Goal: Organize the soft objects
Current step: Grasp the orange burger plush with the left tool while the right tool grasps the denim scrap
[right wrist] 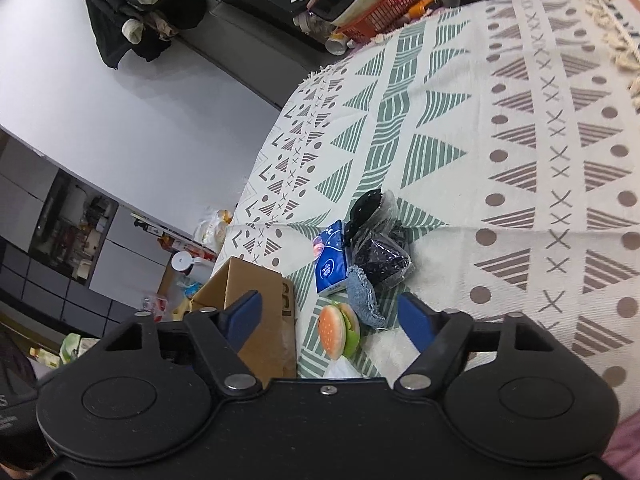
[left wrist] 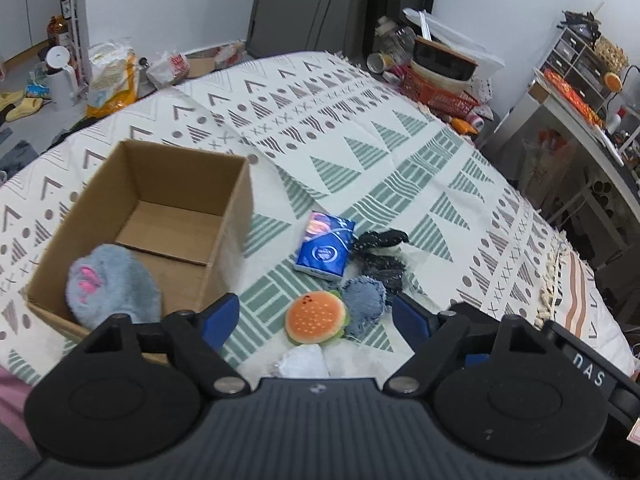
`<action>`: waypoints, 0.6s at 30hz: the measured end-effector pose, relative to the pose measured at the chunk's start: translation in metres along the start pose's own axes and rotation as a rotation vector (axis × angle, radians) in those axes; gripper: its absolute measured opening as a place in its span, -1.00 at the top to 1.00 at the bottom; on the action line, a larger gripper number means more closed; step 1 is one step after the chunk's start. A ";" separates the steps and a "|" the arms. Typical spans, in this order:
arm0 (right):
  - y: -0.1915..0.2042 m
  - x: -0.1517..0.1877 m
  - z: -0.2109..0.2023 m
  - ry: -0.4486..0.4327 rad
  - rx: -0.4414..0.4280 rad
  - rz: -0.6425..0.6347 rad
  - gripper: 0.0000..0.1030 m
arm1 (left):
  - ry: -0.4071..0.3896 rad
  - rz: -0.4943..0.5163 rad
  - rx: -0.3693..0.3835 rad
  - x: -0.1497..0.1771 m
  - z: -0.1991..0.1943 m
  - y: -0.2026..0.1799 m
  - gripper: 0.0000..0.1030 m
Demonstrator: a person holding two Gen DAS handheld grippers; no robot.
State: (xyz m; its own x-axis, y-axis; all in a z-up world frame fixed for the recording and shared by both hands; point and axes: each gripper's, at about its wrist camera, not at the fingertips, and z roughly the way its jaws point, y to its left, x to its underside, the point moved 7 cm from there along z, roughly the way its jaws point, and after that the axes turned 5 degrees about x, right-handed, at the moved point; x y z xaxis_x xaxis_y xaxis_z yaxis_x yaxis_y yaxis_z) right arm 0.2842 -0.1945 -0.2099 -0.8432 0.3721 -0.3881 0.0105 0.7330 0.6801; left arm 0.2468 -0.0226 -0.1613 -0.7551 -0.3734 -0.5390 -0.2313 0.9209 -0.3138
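Left wrist view: the left gripper point(left wrist: 316, 314) hangs with its fingers point(left wrist: 218, 320) spread wide and empty, the burger plush point(left wrist: 316, 318) lying squarely between them, just right of the cardboard box point(left wrist: 224, 232) that already holds a grey fluffy toy point(left wrist: 112, 284). The right gripper point(right wrist: 328, 320) is likewise apart and holding nothing, pointed at the same plush; which hand is nearer I cannot tell.

Your left wrist view looks steeply down from close above the patterned green-and-cream cloth point(left wrist: 400, 140), upright, with the open brown cardboard box point(left wrist: 168, 184) at its left. Your right wrist view sits lower and is rolled sideways, facing across the same cloth. Both share the box and the orange plush burger toy point(left wrist: 316, 316) near the lens.
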 end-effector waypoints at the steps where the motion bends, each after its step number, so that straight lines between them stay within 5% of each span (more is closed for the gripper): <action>1: -0.002 -0.001 0.003 0.006 -0.006 0.010 -0.27 | 0.008 0.002 -0.001 0.001 0.005 -0.001 -0.51; 18: -0.032 -0.004 0.067 0.149 -0.085 0.144 0.20 | 0.145 -0.040 -0.035 0.013 0.092 0.008 -0.14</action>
State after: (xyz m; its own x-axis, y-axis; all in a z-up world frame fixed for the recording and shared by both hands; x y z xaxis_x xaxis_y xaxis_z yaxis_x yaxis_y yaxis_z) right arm 0.3235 -0.1814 -0.2723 -0.9063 0.3770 -0.1911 0.0967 0.6251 0.7746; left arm 0.2915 -0.0303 -0.2423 -0.8247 -0.3924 -0.4072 -0.2827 0.9097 -0.3041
